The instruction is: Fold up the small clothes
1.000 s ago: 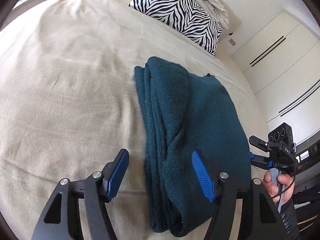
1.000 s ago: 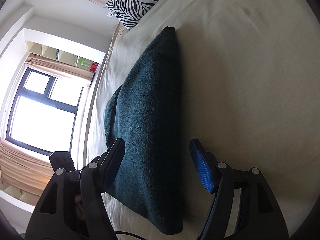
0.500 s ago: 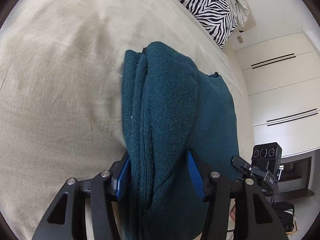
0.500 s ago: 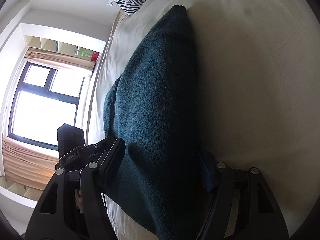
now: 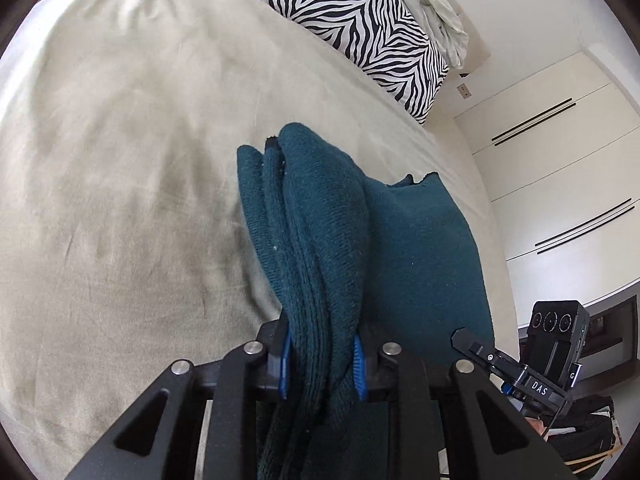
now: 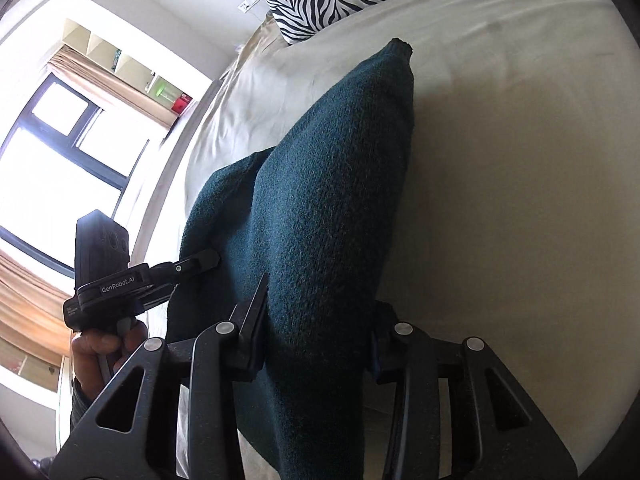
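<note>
**Me:** Both jaws have just been closing, and each now pinches the near end of the dark teal knitted garment (image 5: 328, 240). My left gripper (image 5: 320, 364) squeezes a thick bunch of stacked folded edges between its blue pads; my right gripper (image 6: 316, 344) clamps the other near corner, jaws a little wider around the cloth.

**Partner:** Where does the garment lie?

**Me:** On the beige bed (image 5: 120, 160), near its foot edge. The far end rests on the sheet and points toward the zebra-striped pillow (image 5: 360, 28) at the head.

**Partner:** Which step is this?

**Me:** I judge it the start of another fold: near end gripped, ready to carry over toward the far end. That calls for raising both corners together, level, so the layers don't slip apart.

**Partner:** Your pose?

**Me:** Both grippers slant down toward the bed, side by side; fingers of my left hand (image 6: 100, 344) wrap the handle.
</note>
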### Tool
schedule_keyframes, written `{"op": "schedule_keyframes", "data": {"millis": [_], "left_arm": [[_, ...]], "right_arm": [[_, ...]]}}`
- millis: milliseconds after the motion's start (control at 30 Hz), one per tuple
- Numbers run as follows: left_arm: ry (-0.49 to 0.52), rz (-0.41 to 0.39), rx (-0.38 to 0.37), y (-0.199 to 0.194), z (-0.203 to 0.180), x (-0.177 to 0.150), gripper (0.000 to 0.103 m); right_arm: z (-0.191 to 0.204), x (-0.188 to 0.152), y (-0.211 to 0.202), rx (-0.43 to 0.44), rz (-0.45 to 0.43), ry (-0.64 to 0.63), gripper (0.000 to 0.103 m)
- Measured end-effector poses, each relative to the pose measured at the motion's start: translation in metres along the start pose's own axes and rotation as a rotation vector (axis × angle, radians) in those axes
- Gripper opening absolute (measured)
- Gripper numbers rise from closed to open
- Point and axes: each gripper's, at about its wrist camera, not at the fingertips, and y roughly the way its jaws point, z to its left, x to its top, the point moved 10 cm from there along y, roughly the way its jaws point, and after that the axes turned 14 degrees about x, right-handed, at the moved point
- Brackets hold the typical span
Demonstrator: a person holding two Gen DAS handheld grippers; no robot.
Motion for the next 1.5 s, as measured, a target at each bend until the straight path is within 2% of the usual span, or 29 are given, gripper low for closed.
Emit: {"op": "schedule_keyframes", "data": {"millis": [67,167,233,300,333,400,467,567,667,767,833,867,933,1000,1067,1167,1233,1300,1367,1500], "left_arm": [[0.022,-0.033,0.022,-0.013,0.004,0.01,0.025],[0.005,-0.038,0.05,-0.012,0.022,0.019,0.025],[0.011,-0.038,0.1,0.003,0.04,0.024,0.026],[-0.017,-0.013,0.148,0.027,0.066,0.022,0.03],[-0.036,0.0,0.111,0.037,0.072,0.019,0.032],[-0.05,-0.04,0.061,0.037,0.077,0.016,0.034],[-0.038,-0.06,0.063,0.033,0.076,0.014,0.036],[-0.031,-0.095,0.098,0.016,0.076,0.008,0.041],[0.004,-0.154,0.157,-0.008,0.075,-0.003,0.043],[0.073,-0.207,0.215,-0.033,0.069,-0.024,0.051],[0.112,-0.258,0.27,-0.052,0.063,-0.038,0.062],[0.134,-0.293,0.305,-0.063,0.059,-0.043,0.072],[0.185,-0.385,0.373,-0.091,0.046,-0.053,0.084],[0.215,-0.512,0.468,-0.127,0.038,-0.065,0.103],[0.228,-0.649,0.529,-0.166,0.027,-0.076,0.103],[0.237,-0.75,0.596,-0.206,0.019,-0.085,0.103],[0.219,-0.762,0.609,-0.224,0.019,-0.088,0.103],[0.2,-0.75,0.584,-0.239,0.022,-0.091,0.103],[0.186,-0.78,0.556,-0.258,0.018,-0.098,0.103],[0.195,-0.784,0.566,-0.272,0.017,-0.104,0.103]], "right_arm": [[0.011,0.008,0.004,0.029,-0.012,-0.008,0.036],[0.012,0.013,0.023,0.054,0.003,0.023,0.036],[0.001,0.008,0.046,0.065,0.034,0.066,0.037],[-0.03,-0.009,0.077,0.038,0.089,0.175,0.041],[-0.038,-0.014,0.083,0.055,0.061,0.201,0.046],[-0.033,-0.012,0.08,0.085,0.004,0.155,0.046],[-0.031,-0.011,0.077,0.095,-0.01,0.144,0.047],[-0.029,-0.01,0.057,0.058,-0.036,0.161,0.049],[-0.028,-0.008,0.013,0.013,-0.11,0.117,0.049],[-0.022,-0.016,-0.027,0.0,-0.157,0.123,0.049],[-0.013,-0.024,-0.052,-0.03,-0.18,0.092,0.049],[-0.007,-0.025,-0.061,-0.054,-0.186,0.069,0.049],[0.011,-0.035,-0.076,-0.102,-0.195,0.013,0.049],[0.036,-0.054,-0.097,-0.17,-0.199,-0.057,0.052],[0.063,-0.066,-0.108,-0.238,-0.209,-0.148,0.057],[0.106,-0.087,-0.125,-0.32,-0.244,-0.285,0.063],[0.131,-0.093,-0.133,-0.368,-0.29,-0.35,0.073],[0.152,-0.096,-0.15,-0.403,-0.357,-0.394,0.089],[0.17,-0.101,-0.167,-0.424,-0.411,-0.424,0.097],[0.201,-0.113,-0.183,-0.402,-0.418,-0.443,0.097]]}}
